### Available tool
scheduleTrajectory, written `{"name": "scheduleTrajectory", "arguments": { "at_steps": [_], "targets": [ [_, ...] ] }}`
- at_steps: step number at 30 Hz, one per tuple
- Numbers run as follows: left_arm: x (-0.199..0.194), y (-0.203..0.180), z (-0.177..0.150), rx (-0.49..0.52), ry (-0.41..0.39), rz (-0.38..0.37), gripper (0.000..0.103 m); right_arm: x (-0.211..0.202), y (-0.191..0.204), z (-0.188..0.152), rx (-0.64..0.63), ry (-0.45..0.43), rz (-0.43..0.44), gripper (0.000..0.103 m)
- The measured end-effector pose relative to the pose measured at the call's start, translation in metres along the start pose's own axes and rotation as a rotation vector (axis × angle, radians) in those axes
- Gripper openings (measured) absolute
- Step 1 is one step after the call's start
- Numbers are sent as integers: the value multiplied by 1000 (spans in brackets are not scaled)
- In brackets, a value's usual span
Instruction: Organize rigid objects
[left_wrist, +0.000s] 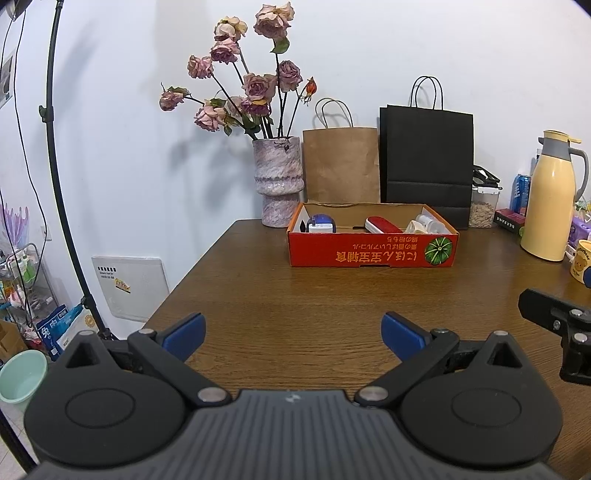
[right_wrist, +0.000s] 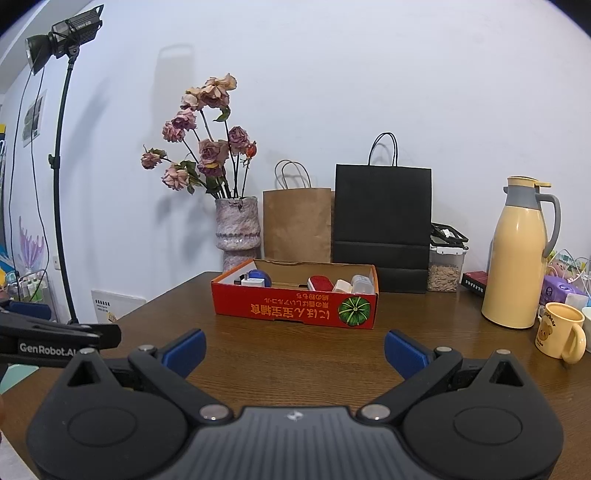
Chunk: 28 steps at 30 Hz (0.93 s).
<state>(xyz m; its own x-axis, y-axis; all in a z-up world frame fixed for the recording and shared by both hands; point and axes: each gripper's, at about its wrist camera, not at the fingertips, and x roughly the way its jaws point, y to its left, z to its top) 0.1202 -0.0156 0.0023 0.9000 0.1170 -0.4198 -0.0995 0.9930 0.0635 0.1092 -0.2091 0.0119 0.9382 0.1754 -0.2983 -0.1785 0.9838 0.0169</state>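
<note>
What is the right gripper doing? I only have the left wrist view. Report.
Observer: The right gripper is open with nothing between its fingers, over the table short of the box.
Operator: Describe the mug at my right edge.
Observer: The mug stands upright by the flask. It has a bear print, and in the right wrist view its handle points right.
Operator: Tell me what tops the stand on the left.
Observer: The stand carries a black lamp.
</note>
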Motion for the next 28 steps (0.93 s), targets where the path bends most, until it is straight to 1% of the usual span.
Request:
{"name": "scheduleTrajectory", "arguments": {
  "at_steps": [19,28],
  "targets": [
    [-8,0,3,-2,-18,-9,103,-1,2,0,0,-2,-1,103],
    [-10,0,3,-1,-25,-29,103,-1,3,1,-2,-4,0,103]
  ]
}}
